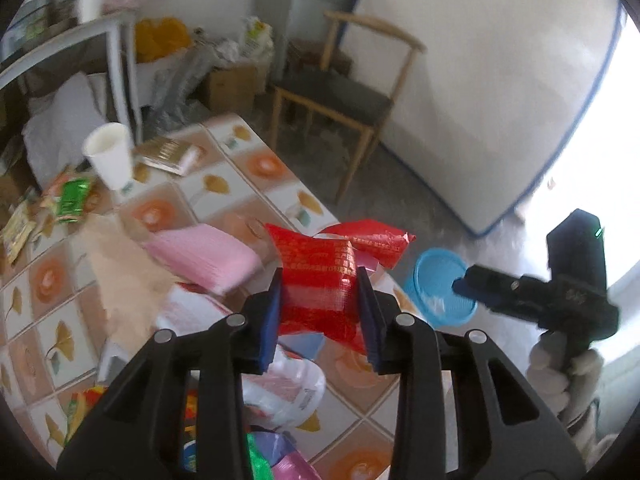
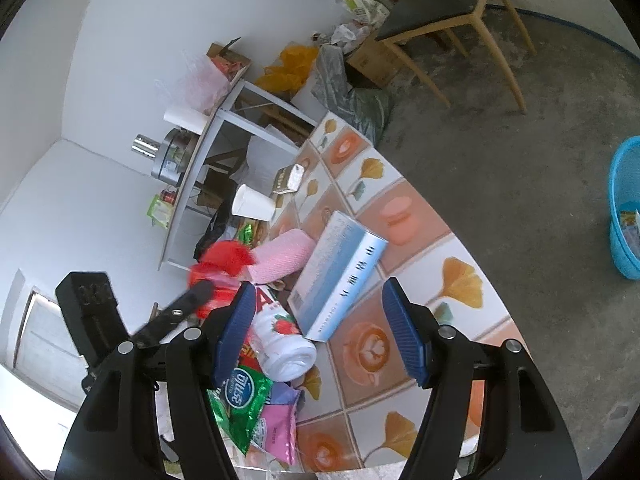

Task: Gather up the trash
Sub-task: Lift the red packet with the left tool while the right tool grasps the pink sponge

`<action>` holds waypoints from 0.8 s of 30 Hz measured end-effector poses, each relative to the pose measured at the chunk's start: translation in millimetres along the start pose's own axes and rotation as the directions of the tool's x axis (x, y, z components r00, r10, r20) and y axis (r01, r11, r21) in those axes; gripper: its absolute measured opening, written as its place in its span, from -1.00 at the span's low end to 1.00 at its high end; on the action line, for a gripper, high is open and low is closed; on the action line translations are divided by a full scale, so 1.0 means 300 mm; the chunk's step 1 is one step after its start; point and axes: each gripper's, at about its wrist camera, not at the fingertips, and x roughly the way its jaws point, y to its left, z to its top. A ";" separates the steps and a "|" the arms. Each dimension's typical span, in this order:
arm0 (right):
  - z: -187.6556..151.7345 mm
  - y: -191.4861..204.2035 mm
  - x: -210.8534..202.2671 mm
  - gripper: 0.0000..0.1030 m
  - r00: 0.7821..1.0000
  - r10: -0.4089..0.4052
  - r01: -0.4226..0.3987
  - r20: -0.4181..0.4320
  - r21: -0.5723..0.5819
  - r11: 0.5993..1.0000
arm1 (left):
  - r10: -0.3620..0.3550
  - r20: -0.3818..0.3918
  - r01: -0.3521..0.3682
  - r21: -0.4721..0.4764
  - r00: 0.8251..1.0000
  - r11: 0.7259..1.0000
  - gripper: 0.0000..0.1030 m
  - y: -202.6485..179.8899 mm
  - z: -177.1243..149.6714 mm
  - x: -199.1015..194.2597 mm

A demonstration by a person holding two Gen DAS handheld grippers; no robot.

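Note:
My left gripper (image 1: 320, 312) is shut on a red snack wrapper (image 1: 320, 280) and holds it above the table's edge. The wrapper also shows in the right wrist view (image 2: 224, 260), blurred, with the left gripper (image 2: 200, 292) at the left. A blue basket (image 1: 436, 284) stands on the floor beyond the table, also at the right edge of the right wrist view (image 2: 624, 208), with some scraps inside. My right gripper (image 2: 320, 328) is open and empty above the table, over a blue-white box (image 2: 340, 276) and a small white bottle (image 2: 284, 344). It shows at the right in the left wrist view (image 1: 480, 280).
The tiled table (image 2: 420, 240) holds a white paper cup (image 1: 108, 156), a pink pack (image 1: 204, 256), green and pink wrappers (image 2: 256, 412) and a small gold box (image 1: 168, 156). A wooden chair (image 1: 340, 92) and a white shelf (image 1: 100, 52) stand behind. Bags and boxes lie on the floor.

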 end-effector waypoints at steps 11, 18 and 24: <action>0.111 0.285 0.367 0.24 0.966 0.067 -0.110 -0.251 -0.161 0.981 | 0.155 0.166 -0.120 -0.200 0.974 0.972 -0.37 0.248 0.031 -0.263; 0.105 0.424 0.556 0.24 0.940 -0.149 0.010 -0.306 -0.412 0.911 | 0.176 0.178 -0.127 -0.259 0.968 0.958 -0.37 0.330 -0.006 -0.321; 0.027 0.469 0.566 0.24 0.913 -0.364 0.093 -0.182 -0.778 0.622 | 0.171 0.176 -0.119 -0.275 0.969 0.954 -0.37 0.370 -0.031 -0.337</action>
